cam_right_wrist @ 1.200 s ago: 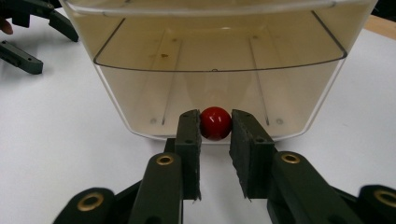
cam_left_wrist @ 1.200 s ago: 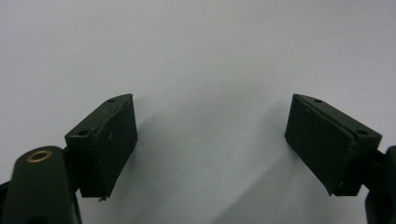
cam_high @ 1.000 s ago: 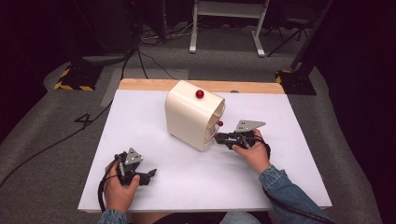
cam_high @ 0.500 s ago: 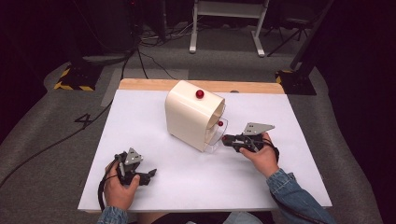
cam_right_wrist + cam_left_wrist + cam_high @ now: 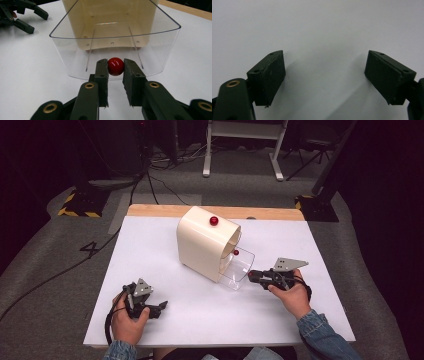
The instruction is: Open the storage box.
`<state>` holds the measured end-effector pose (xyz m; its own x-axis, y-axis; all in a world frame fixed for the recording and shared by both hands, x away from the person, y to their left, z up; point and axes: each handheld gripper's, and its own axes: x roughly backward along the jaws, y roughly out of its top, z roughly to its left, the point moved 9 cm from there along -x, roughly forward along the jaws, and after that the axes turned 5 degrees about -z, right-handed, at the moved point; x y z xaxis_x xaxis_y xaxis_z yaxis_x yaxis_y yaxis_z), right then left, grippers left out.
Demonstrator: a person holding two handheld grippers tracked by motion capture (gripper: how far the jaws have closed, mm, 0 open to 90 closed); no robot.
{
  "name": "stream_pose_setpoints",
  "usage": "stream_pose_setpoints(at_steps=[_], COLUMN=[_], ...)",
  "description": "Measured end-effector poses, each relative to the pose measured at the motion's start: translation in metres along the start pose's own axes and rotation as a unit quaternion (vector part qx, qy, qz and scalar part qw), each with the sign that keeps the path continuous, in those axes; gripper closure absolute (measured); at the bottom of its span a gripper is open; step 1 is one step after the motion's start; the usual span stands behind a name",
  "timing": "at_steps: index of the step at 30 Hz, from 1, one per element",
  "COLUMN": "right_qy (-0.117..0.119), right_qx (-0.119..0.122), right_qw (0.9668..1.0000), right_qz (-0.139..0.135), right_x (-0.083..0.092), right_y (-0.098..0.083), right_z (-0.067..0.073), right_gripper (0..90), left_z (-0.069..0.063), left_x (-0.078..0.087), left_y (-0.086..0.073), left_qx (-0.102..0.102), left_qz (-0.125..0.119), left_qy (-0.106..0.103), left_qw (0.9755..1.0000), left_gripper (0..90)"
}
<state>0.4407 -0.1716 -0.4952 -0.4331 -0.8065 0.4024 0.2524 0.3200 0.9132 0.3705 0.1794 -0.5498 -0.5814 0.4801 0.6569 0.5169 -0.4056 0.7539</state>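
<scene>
One cream rounded plastic box (image 5: 202, 242) stands on the white table (image 5: 165, 265), with one clear plastic drawer (image 5: 239, 269) pulled out of it toward the right. Three red round knobs show in the high view: one on top (image 5: 214, 221), one inside the mouth (image 5: 235, 252), and one on the drawer front (image 5: 115, 66). The right gripper (image 5: 115, 70) is clamped on that last knob. The left gripper (image 5: 325, 75) rests at the near left, jaws wide apart with nothing between. Bare white table lies all around. Grey carpet floor (image 5: 60, 270) surrounds it.

The right hand-held gripper (image 5: 115, 68) clamps its jaws on a red knob (image 5: 115, 66) at the front of a clear drawer (image 5: 75, 42) drawn out from a cream box (image 5: 110, 15) on the white desk (image 5: 32, 75).
</scene>
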Motion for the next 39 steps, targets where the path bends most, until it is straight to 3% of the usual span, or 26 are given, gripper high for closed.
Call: stream_pose_setpoints(at_steps=[15, 25, 35, 39], right_qy=[-0.004, -0.023, -0.035, -0.037], right_qx=[-0.012, -0.024, -0.01, 0.0], right_qw=[0.9998, 0.9993, 0.9993, 0.9992], right_qz=[0.012, 0.016, 0.001, -0.016], right_x=[0.009, 0.022, 0.043, 0.05], right_y=[-0.018, -0.025, -0.013, 0.007], right_z=[-0.002, -0.008, -0.004, -0.002], right_gripper=[74.2, 63.2, 58.7, 58.5], left_z=[0.0, 0.0, 0.0, 0.0], left_x=[0.0, 0.0, 0.0, 0.0], left_y=[0.0, 0.0, 0.0, 0.0], left_qx=[0.0, 0.001, 0.001, 0.0], left_qz=[0.0, -0.001, -0.001, -0.001], left_qy=[0.0, 0.0, 0.0, 0.0], left_qw=[1.0, 1.0, 1.0, 1.0], left_gripper=[17.1, 17.1, 17.1, 17.0])
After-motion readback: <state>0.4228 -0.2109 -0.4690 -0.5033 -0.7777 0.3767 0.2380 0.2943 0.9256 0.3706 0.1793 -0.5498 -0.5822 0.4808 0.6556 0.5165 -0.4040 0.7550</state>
